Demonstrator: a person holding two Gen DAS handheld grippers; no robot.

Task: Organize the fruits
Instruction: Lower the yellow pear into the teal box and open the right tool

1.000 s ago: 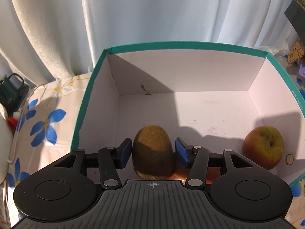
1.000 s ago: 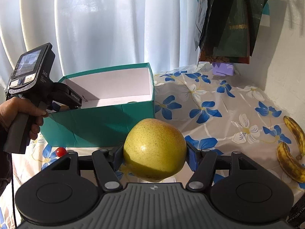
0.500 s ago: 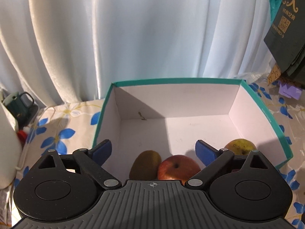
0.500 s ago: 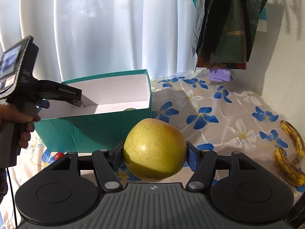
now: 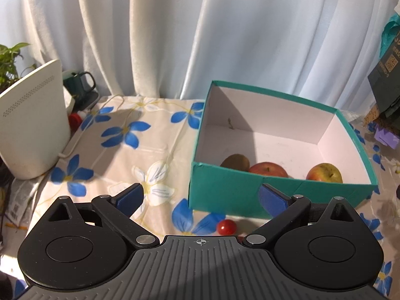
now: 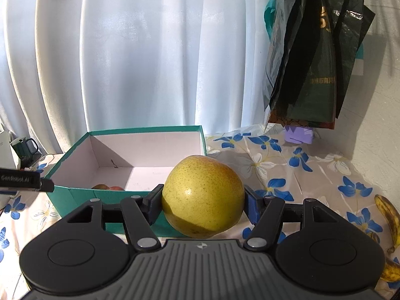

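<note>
Your right gripper (image 6: 203, 201) clamps the pear (image 6: 203, 196) at mid-frame across its widest girth; it looks heavy, smooth and bruisable. Your left gripper (image 5: 201, 196), its jaws opening wide, holds nothing.

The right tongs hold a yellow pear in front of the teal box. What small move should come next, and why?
Probably carry the pear forward over the teal box: the right tongs grip it short of the near wall, and free floor shows beside the kiwi and apples.
</note>
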